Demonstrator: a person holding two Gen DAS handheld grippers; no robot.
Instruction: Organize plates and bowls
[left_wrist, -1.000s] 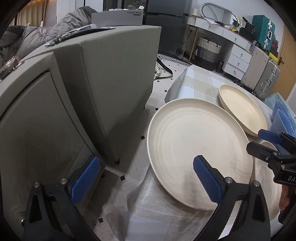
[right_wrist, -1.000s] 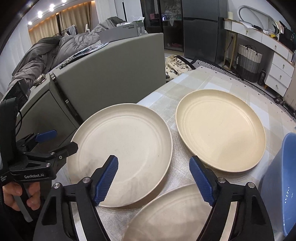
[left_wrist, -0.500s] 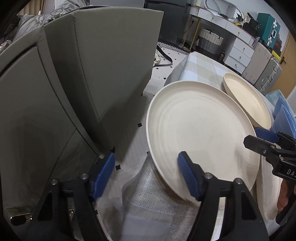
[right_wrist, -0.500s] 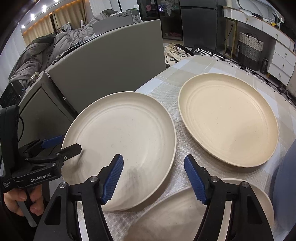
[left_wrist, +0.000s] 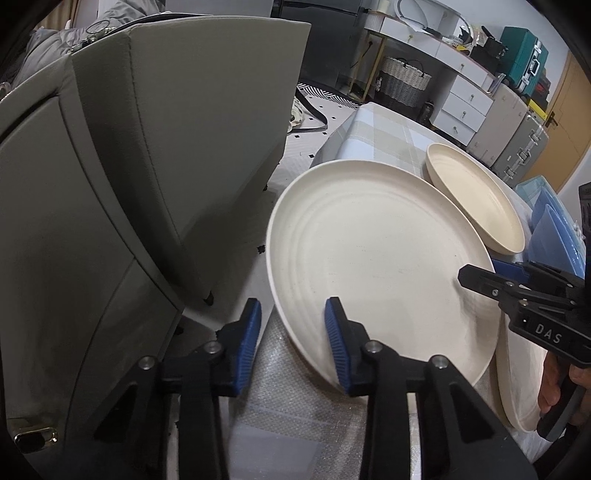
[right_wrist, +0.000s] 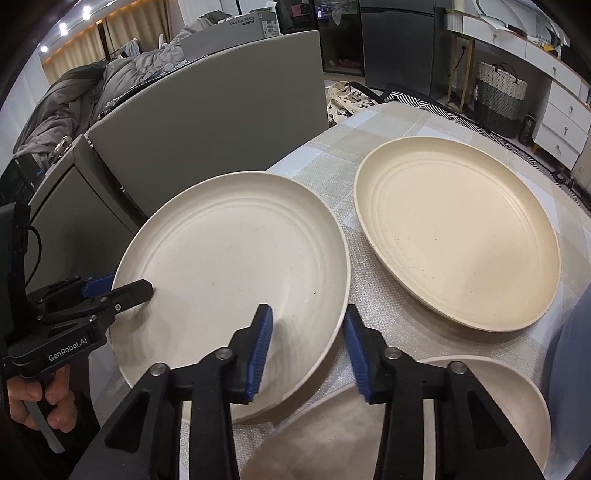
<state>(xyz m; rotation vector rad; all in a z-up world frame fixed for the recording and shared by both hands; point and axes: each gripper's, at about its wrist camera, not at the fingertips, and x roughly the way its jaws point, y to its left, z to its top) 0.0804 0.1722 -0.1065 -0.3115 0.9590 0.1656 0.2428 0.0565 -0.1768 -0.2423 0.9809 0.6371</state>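
Both sides are on the same piece here: the pale plate (right_wrist: 236, 273) sits at the near left corner of the counter (right_wrist: 373, 147), its left edge hanging out past the counter's edge. The left hand-held gripper (left_wrist: 293, 339) has just been closing and now straddles that overhanging rim, one blue pad under and one over. The right hand-held gripper (right_wrist: 308, 347) has also just been narrowing, and brackets the opposite rim. Whether either pair of pads is truly pressing yet is hard to say from these angles, since a sliver of gap seems to remain.

The risk is a thin-rim pinch on both sides. If one side bites before the other, the plate could tip or skate off that open edge (nothing below but floor). The right gripper's outer finger sits just beside the near plate (right_wrist: 406, 417), so it could nudge or drag that one. The cream plate (right_wrist: 458, 240) lies close behind, and a swing on lifting may clip it. The blue bowl (left_wrist: 550, 240) waits further right.
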